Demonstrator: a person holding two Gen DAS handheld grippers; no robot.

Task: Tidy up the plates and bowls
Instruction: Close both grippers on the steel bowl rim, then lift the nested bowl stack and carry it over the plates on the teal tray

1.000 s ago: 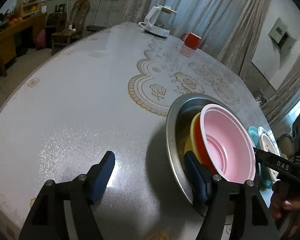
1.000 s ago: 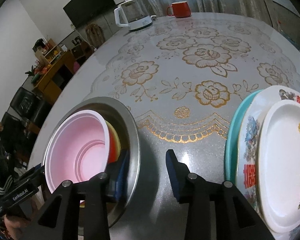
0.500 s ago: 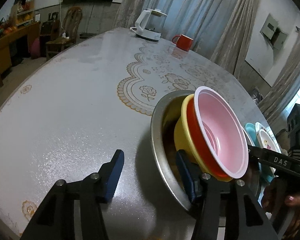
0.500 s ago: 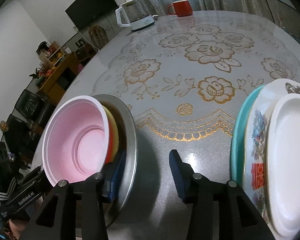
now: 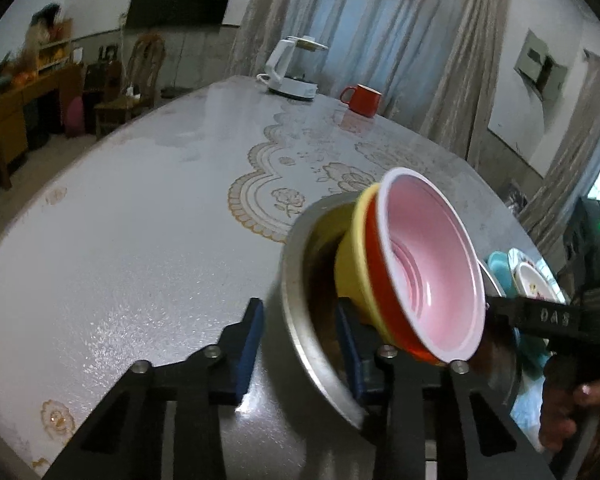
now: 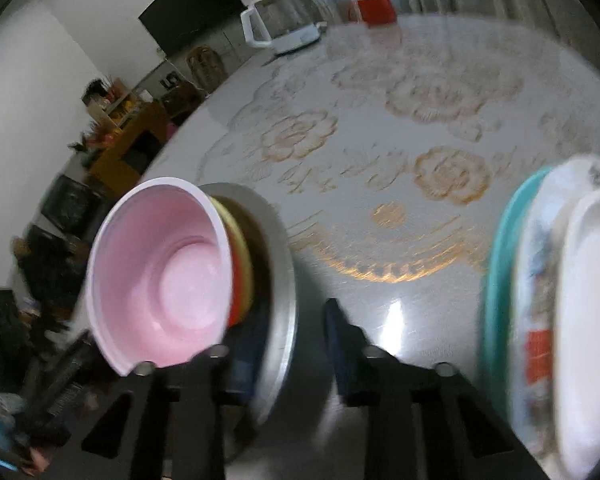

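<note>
A steel basin [image 5: 300, 312] holds a nested stack: a yellow bowl [image 5: 350, 264], a red bowl [image 5: 380, 280] and a pink bowl [image 5: 432, 264] on top. My left gripper [image 5: 300, 332] straddles the basin's near rim, one finger inside and one outside, with a gap still showing. My right gripper [image 6: 288, 340] straddles the opposite rim of the basin [image 6: 280, 280] the same way. The pink bowl [image 6: 160, 264] tilts toward that camera. A stack of plates [image 6: 548, 320], teal at the bottom and white on top, lies at the right.
A white kettle [image 5: 292, 68] and a red mug [image 5: 362, 100] stand at the table's far edge. The glass-topped table [image 5: 140, 240] has a gold floral cloth. Chairs and a wooden shelf stand at the left beyond the table.
Both grippers have narrowed around the basin's rim. The basin with the bowls has come up and tilted, and both views have swung upward with blur.
</note>
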